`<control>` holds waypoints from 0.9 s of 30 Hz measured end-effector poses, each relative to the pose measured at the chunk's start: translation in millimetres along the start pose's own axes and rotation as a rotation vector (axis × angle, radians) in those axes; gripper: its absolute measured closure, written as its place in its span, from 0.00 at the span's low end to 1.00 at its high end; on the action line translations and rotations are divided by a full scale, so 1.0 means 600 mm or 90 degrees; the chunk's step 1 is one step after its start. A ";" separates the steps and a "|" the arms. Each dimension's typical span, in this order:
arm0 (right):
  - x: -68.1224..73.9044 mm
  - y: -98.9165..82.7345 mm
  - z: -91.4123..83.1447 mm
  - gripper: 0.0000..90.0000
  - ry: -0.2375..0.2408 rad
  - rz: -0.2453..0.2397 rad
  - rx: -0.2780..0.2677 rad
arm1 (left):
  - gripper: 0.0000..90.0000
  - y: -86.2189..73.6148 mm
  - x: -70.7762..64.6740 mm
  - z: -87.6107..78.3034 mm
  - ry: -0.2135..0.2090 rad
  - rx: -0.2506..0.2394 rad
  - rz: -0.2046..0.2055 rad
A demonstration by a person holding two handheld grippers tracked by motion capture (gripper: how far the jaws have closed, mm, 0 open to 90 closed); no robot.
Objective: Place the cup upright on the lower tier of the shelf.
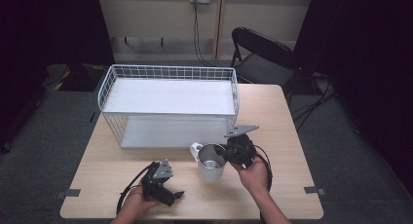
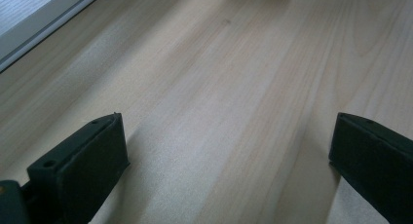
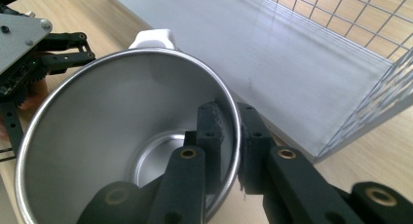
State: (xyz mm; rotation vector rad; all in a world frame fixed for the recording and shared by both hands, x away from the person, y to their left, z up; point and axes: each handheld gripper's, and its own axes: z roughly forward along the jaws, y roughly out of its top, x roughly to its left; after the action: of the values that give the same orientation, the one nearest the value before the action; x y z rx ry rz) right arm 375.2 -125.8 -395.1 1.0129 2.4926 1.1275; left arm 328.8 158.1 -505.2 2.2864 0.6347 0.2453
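Right now my right gripper [image 3: 229,151] is clamped on the mug [image 1: 210,162] wall, one jaw inside the rim, one outside. That mug stands on the table [image 1: 287,136], just in front of the wire rack [image 1: 168,104], handle towards the rack. My left gripper [image 1: 170,195] rests low over bare wood, jaws wide apart, holding nothing.
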 end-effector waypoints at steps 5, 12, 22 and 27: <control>0.003 0.010 0.008 0.91 0.003 -0.008 -0.003 | 0.00 0.000 0.000 0.000 0.000 0.000 0.000; 0.008 0.021 0.020 0.91 -0.005 -0.008 -0.002 | 0.00 0.000 0.000 0.000 0.000 0.000 0.000; 0.005 0.028 0.035 0.91 -0.016 0.005 -0.008 | 0.00 0.000 0.000 0.000 0.000 0.000 0.000; 0.005 0.031 0.040 0.91 -0.028 0.011 -0.018 | 0.00 0.000 0.000 0.000 0.000 0.000 0.000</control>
State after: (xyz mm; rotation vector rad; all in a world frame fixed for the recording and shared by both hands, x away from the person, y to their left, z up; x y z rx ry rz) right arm 393.4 -101.2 -397.8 1.0427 2.4314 1.1289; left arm 328.8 158.2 -505.1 2.2867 0.6349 0.2449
